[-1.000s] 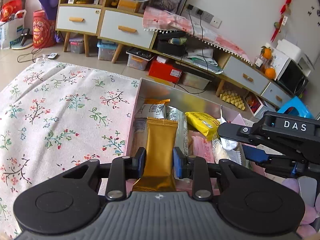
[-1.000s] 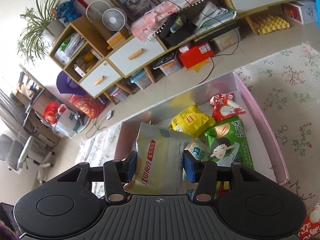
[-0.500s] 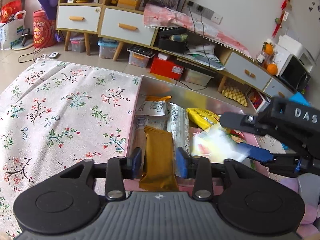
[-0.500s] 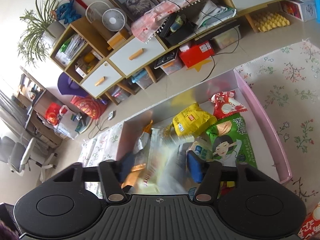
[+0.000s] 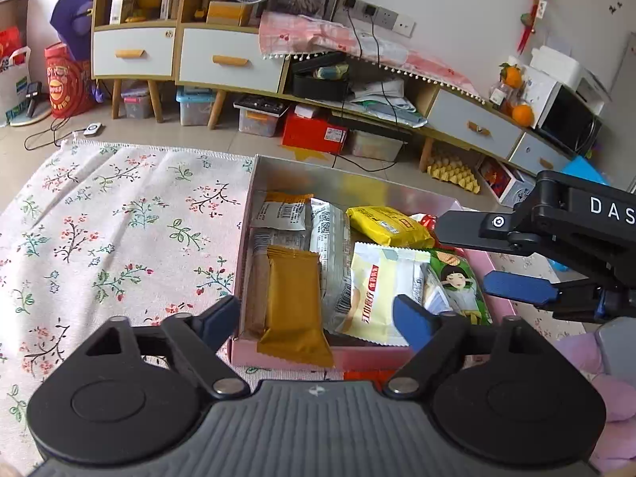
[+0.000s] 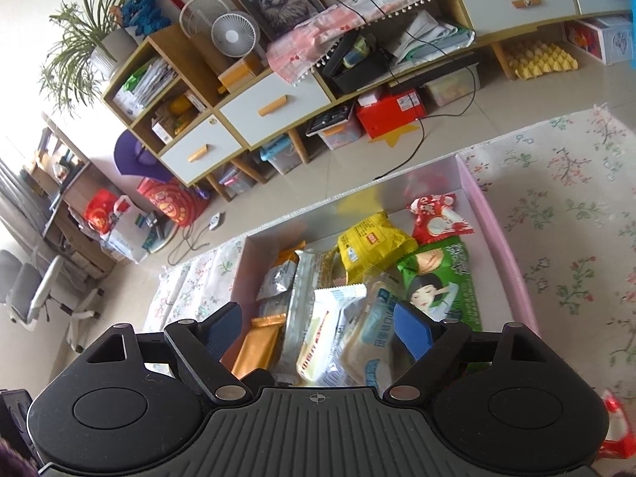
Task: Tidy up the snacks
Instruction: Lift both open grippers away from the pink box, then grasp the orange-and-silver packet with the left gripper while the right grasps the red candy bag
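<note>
Over the box (image 5: 469, 202) both my grippers (image 5: 316, 312) (image 6: 316, 328) have just opened and hold nothing; most snacks (image 5: 292, 294) lie inside, one red pack (image 6: 618, 425) waits outside

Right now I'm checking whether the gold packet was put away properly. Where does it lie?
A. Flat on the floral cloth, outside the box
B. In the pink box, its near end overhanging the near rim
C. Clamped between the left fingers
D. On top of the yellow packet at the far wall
B: the gold packet lies in the pink box at its left side, its near end draped over the near rim, free between the open left gripper fingers.
</note>
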Demonstrator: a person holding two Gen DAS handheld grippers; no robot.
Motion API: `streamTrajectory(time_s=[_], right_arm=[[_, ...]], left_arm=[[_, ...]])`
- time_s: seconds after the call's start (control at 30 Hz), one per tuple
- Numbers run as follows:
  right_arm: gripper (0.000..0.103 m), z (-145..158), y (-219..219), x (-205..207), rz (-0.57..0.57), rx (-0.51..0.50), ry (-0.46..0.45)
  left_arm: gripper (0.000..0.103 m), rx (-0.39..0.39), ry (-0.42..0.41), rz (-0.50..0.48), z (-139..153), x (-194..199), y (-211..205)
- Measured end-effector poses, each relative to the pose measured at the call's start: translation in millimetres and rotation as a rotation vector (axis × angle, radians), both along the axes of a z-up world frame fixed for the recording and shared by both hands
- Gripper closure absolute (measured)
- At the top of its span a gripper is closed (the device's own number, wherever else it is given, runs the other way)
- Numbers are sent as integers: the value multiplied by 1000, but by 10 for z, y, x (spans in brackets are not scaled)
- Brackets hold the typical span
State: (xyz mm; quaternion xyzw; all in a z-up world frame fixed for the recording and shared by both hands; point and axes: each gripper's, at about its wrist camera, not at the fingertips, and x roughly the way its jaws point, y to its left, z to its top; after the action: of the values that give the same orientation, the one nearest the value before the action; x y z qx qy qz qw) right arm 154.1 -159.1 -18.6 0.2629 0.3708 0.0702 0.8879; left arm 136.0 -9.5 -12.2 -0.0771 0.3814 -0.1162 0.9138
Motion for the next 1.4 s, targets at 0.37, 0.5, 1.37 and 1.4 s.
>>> streamTrajectory(time_s=[0.37, 0.5, 1.37, 1.4], right_arm=[[13, 137, -70, -322, 19, -193, 33], [11, 138, -106, -474, 46, -255, 35], [8, -655, -469, -1232, 248, -552, 109], [8, -687, -474, -1233, 253, -549, 116]], left_arm=[[2, 104, 32, -39, 89, -236, -60], [1, 149, 46, -46, 78, -316, -72], [1, 331, 66, -210, -256, -739, -344], [1, 337, 69, -218, -274, -743, -366]])
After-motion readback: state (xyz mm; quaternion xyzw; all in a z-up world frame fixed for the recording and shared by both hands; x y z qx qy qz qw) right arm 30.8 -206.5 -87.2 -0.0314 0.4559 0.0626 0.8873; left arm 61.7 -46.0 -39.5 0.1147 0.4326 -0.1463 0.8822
